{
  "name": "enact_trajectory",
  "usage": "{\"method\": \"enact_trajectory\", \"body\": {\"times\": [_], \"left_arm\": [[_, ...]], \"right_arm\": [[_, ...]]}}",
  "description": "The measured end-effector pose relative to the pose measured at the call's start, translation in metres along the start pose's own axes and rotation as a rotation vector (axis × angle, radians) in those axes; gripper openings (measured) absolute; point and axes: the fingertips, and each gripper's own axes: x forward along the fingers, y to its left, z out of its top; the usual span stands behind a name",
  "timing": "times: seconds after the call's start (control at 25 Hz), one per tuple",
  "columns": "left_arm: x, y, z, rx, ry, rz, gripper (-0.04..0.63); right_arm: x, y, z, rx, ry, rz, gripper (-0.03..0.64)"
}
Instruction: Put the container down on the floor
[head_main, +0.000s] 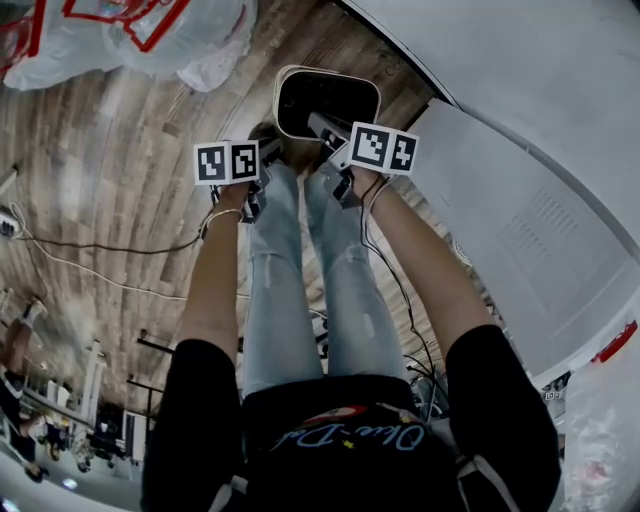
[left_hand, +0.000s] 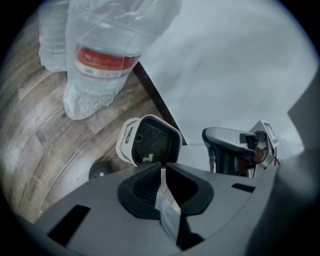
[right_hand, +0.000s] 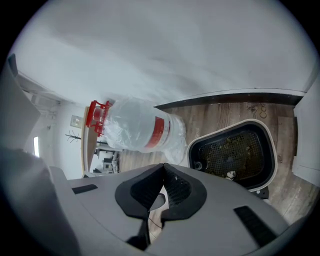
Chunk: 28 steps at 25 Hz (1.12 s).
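Note:
The container (head_main: 279, 100) is a white bin with a black mesh inside that holds crumbs. It stands on the wooden floor by a white wall, just beyond the person's feet. It also shows ahead of the left jaws as the bin (left_hand: 124, 143) and to the right of the right jaws as the bin (right_hand: 274, 150). My left gripper (head_main: 268, 151) hovers at its near left side; the left gripper (left_hand: 164, 166) keeps a narrow slit between its jaws with nothing gripped. My right gripper (head_main: 320, 128) hangs over the near rim; the right gripper (right_hand: 163, 166) has its tips together and empty.
A large plastic-wrapped water bottle (head_main: 130, 35) with a red label lies on the floor left of the bin. A white cabinet (head_main: 520, 230) runs along the right. Cables (head_main: 100, 245) trail over the floor at left. A dark shoe (left_hand: 100, 171) sits near the bin.

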Motion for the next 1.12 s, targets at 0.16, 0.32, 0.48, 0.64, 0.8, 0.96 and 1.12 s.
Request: {"method": "enact_trajectory", "body": {"times": [0.16,0.32,0.48,0.64,0.8,0.96,1.12], "left_arm": [[-0.008,-0.019,-0.001,0.025,-0.024,-0.019,0.013],[-0.019,-0.038,0.011,0.071,-0.074,-0.032,0.005],[-0.037,-0.071,0.01,0.132,-0.107,-0.063,0.005],[-0.056,-0.096,0.018,0.175,-0.148,-0.09,0.005],[-0.074,-0.118,0.02,0.186,-0.177,-0.108,0.005],[-0.089,-0.143,0.016,0.218,-0.202,-0.131,0.005],[-0.104,-0.163,0.014,0.234,-0.23,-0.144,0.005]], "right_arm": [[-0.016,0.012,0.003,-0.005,-0.026,0.013,0.0],[-0.029,0.026,0.013,-0.057,-0.057,0.023,0.0],[-0.053,0.037,0.015,-0.097,-0.085,-0.019,0.0],[-0.072,0.049,0.022,-0.172,-0.102,-0.069,0.0],[-0.094,0.07,0.027,-0.203,-0.135,-0.059,0.0],[-0.116,0.091,0.03,-0.223,-0.176,-0.034,0.0],[-0.136,0.106,0.033,-0.249,-0.214,-0.041,0.0]]}}
